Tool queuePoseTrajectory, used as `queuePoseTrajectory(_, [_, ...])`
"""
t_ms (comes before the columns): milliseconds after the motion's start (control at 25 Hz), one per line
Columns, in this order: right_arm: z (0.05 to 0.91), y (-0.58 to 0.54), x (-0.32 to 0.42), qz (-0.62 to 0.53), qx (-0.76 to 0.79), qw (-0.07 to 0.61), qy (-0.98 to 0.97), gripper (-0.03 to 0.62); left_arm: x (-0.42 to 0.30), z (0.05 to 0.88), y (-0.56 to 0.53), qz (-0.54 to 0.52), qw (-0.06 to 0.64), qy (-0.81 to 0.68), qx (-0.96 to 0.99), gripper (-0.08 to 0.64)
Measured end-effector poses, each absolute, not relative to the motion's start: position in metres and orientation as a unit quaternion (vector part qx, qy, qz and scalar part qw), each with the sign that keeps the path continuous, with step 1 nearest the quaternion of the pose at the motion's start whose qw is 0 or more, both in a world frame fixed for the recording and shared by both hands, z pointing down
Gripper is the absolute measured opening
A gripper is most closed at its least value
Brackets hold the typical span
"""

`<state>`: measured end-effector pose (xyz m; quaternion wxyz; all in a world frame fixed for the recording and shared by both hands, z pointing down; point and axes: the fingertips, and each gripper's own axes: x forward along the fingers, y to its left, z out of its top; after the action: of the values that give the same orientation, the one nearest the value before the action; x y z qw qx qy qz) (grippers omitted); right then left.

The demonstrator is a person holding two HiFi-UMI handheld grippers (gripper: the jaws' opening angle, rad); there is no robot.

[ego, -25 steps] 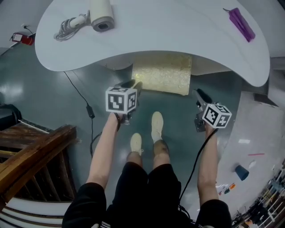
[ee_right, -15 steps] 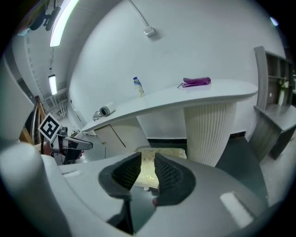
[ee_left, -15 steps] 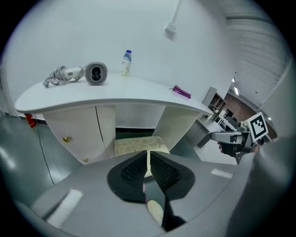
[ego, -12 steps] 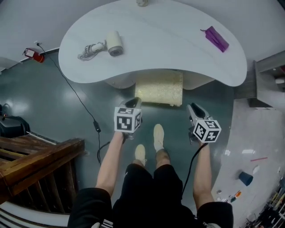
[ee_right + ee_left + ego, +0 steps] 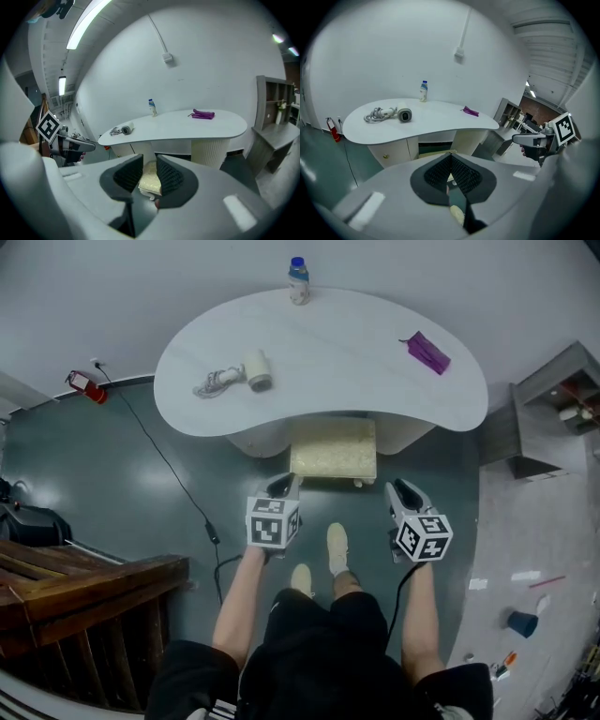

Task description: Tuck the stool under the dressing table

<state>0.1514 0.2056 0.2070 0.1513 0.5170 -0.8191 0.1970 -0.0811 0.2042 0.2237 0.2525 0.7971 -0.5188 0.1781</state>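
The stool [image 5: 333,448], with a cream fuzzy seat, stands half under the white kidney-shaped dressing table [image 5: 328,371]; its front part still shows. Both grippers hang in the air in front of it, clear of it. My left gripper [image 5: 284,482] is shut, its jaws meeting at the tip [image 5: 451,157] with nothing between them. The jaws of my right gripper [image 5: 401,487] stand a little apart and empty [image 5: 150,159]; through the gap I see the stool [image 5: 151,180] below the table [image 5: 187,126]. In the left gripper view a strip of the stool [image 5: 435,152] shows under the table [image 5: 436,123].
On the table lie a hairdryer with its cord [image 5: 246,374], a bottle [image 5: 298,280] and a purple item [image 5: 427,352]. A black cable [image 5: 178,474] runs over the floor at left. A wooden railing [image 5: 84,587] stands bottom left, a grey shelf unit [image 5: 553,409] at right. The person's feet [image 5: 336,545] are between the grippers.
Both grippers have risen and drawn back from the stool, so the table and stool look smaller and farther. The left jaws have closed.
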Motion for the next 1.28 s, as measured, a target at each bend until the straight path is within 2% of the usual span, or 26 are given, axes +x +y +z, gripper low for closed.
queuePoseTrajectory(560, [0.1,0.301,0.123,0.13,0.56,0.107,-0.811,0.1,-0.113,0.125,0.286,0.143,0.181,-0.518,0.824,0.006])
queuePoseTrajectory(960, [0.056,0.364,0.125,0.086,0.592,0.079,-0.797,0.1,-0.126,0.077,0.333,0.115,0.112,-0.538,0.828,0.006])
queuePoseTrajectory(1280, [0.034,0.397,0.123,0.053,0.6,0.061,-0.796,0.1,-0.132,0.049,0.369,0.054,0.092,-0.547,0.83,0.006])
